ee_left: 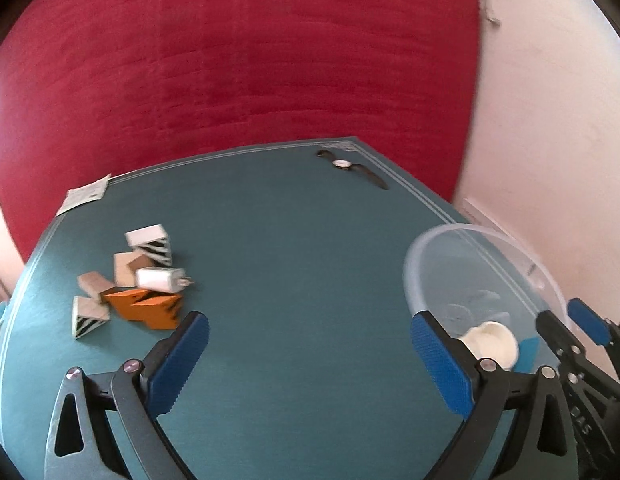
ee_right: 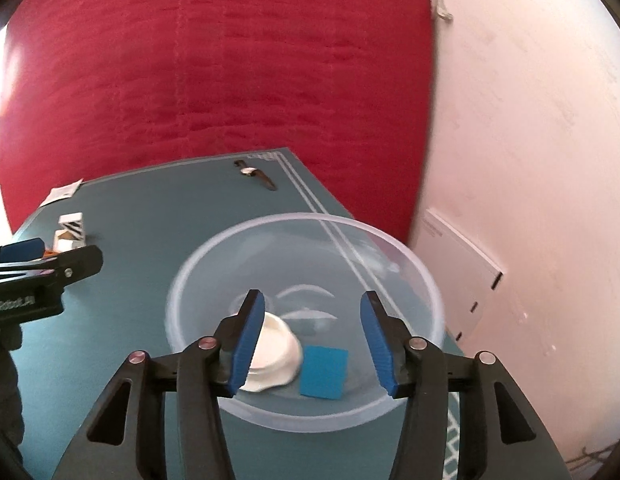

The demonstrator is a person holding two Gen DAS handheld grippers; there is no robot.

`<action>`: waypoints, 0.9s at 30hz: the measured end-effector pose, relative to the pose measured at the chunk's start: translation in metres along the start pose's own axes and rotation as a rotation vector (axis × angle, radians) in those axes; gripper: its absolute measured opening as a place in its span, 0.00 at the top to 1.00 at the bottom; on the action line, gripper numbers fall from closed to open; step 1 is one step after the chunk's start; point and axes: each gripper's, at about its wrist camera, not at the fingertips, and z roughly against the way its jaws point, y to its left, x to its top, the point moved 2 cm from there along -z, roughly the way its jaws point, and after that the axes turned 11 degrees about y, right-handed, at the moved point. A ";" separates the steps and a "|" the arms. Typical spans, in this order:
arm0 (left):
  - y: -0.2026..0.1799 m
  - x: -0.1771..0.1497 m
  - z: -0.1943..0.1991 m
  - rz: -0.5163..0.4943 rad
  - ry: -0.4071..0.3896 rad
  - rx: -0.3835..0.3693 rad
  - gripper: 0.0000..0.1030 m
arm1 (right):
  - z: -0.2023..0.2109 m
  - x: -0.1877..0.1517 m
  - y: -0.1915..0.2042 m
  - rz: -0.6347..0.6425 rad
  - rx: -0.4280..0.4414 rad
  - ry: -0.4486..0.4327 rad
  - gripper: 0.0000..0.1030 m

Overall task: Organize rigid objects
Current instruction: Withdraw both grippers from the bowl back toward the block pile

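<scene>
left tool [ee_left: 310, 344] jaws wide apart, empty, blocks [ee_left: 142, 284] ahead-left of it and nearer than to right tool [ee_right: 312, 328], apart and empty over bowl [ee_right: 410, 264] holding two items

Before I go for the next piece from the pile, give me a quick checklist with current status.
1. Left tongs open and empty: ok.
2. Right tongs open, nothing between the pads, over the clear bowl: ok.
3. White piece and blue block lying inside the bowl: ok.
4. Pile of blocks unobstructed ahead-left of the left tongs: ok.
5. Pieces in the pile separated enough for a clean grasp: not ok, they touch and overlap.
6. Watch to be sorted too: cannot tell.
</scene>
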 end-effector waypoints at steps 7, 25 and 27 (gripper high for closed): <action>0.044 -0.005 0.001 0.083 0.001 0.069 0.01 | 0.000 0.005 0.038 0.058 0.076 0.002 0.45; 0.163 -0.030 -0.005 0.225 0.058 0.263 0.01 | -0.009 0.000 0.150 0.191 0.315 0.117 0.43; 0.175 -0.033 -0.007 0.233 0.071 0.276 0.01 | -0.010 -0.003 0.159 0.205 0.327 0.132 0.43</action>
